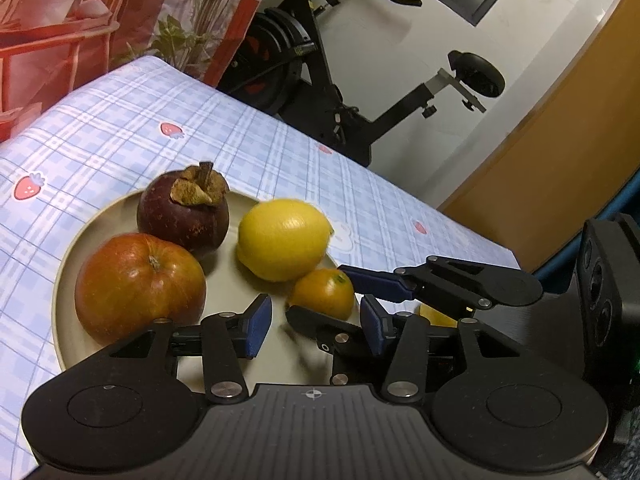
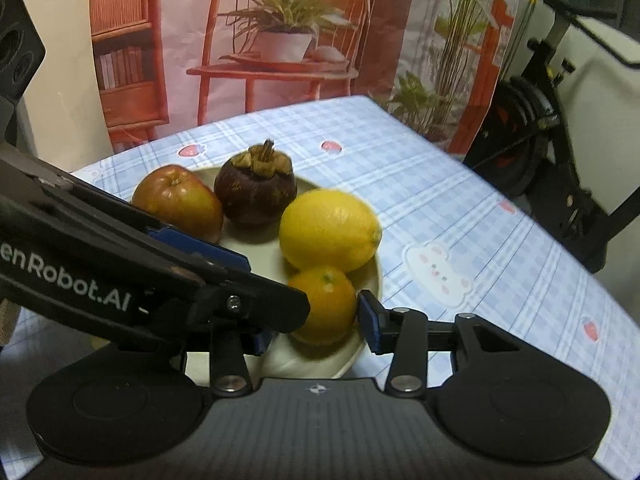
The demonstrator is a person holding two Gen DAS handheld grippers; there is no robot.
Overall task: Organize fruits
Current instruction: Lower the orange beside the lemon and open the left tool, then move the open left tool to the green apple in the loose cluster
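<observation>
A beige plate [image 1: 76, 248] [image 2: 374, 276] holds a red apple [image 1: 140, 284] [image 2: 178, 200], a dark mangosteen [image 1: 184, 210] [image 2: 256, 190], a blurred lemon [image 1: 282, 238] [image 2: 330, 234] and a small orange [image 1: 324, 292] [image 2: 324, 304]. My right gripper [image 2: 316, 328] [image 1: 316, 292] brackets the small orange, which rests on the plate. Its right pad sits right at the orange's side and its left pad is half hidden. My left gripper [image 1: 316, 326] [image 2: 278, 286] hovers open over the plate's near edge, crossing the right one, with no fruit between its pads.
The plate sits on a blue checked tablecloth [image 1: 248, 148] with strawberry prints. An exercise bike [image 1: 320, 80] stands past the table's far edge, beside a printed backdrop [image 2: 280, 40]. Something yellow [image 1: 438, 316] peeks out behind the right gripper's finger.
</observation>
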